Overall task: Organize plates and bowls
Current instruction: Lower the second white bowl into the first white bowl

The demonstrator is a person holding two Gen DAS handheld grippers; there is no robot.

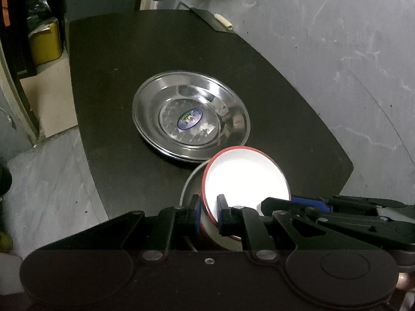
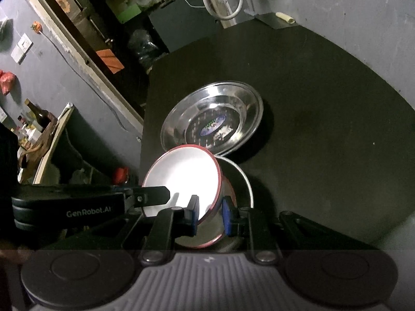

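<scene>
Nearest to us, both grippers meet on one object: the red-rimmed bowl, white inside, tilted and held above a steel bowl whose grey rim shows behind and under it. Our left gripper has its blue pads either side of the bowl's near-left rim, one pad outside the wall and one inside, and we judge it pinches that rim. Our right gripper straddles the bowl's right wall the same way; in its view the outer pad seems to stand just off the wall, so we read it as a looser hold, perhaps only closing.

The bowl tips with its mouth facing up and away from us. Its far rim points towards the steel plate.

That plate lies farther out, near the middle of the black table, flat, with a blue oval sticker at its centre. The red-rimmed bowl's far edge overlaps the plate's near rim in both views; whether they touch we cannot tell.

So the coming move turns on this: the plate lies straight ahead and slightly left of both grippers. The steel bowl sits directly below the held bowl. If the bowls are to nest, we judge the move is mostly downward, levelling the tilt first.

Beyond the table stands a grey wall.
</scene>
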